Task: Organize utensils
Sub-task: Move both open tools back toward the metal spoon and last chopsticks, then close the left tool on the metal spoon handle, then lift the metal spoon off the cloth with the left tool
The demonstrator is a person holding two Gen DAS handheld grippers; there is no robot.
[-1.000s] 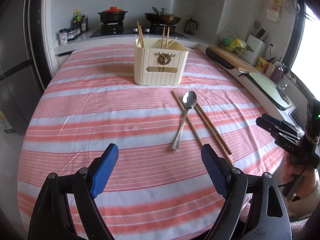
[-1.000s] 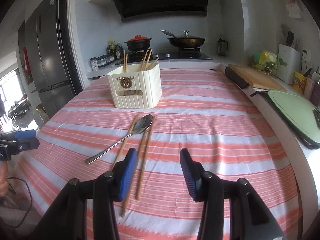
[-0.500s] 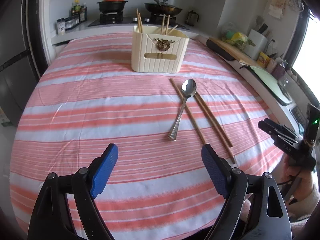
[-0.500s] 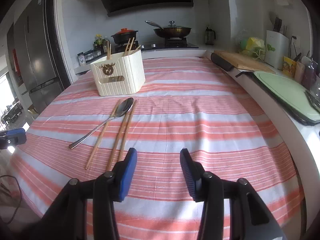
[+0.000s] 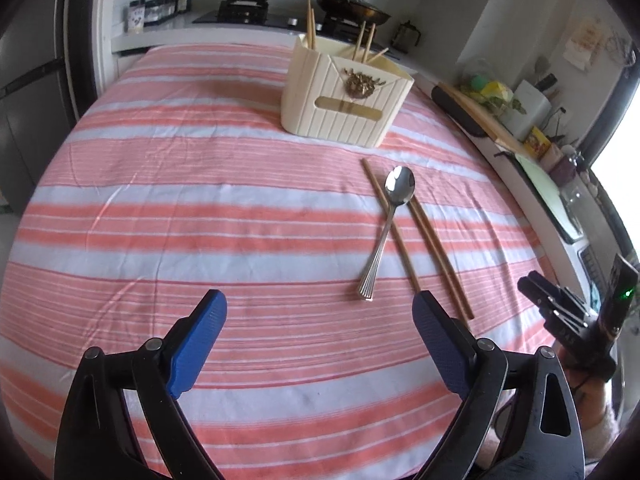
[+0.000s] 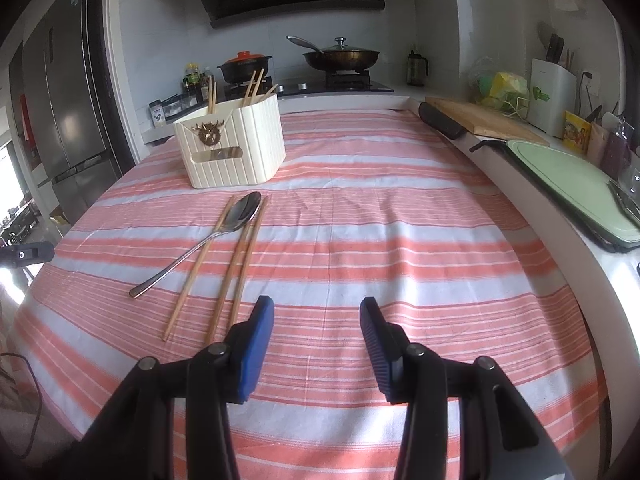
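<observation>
Hovering low over the striped tablecloth (image 5: 200, 184), the left gripper (image 5: 320, 332) has just been opening its jaws – nothing between them – likely readying for a pickup. The right gripper (image 6: 316, 332) hangs part open, empty too. In the left wrist view the spoon (image 5: 386, 228) lies right of centre, bowl toward the cream holder (image 5: 344, 100) at upper centre, handle slanting down-left across one of the chopsticks (image 5: 434, 252), which run down-right. The holder already has chopsticks upright – so these loose pieces presumably go in next.
</observation>
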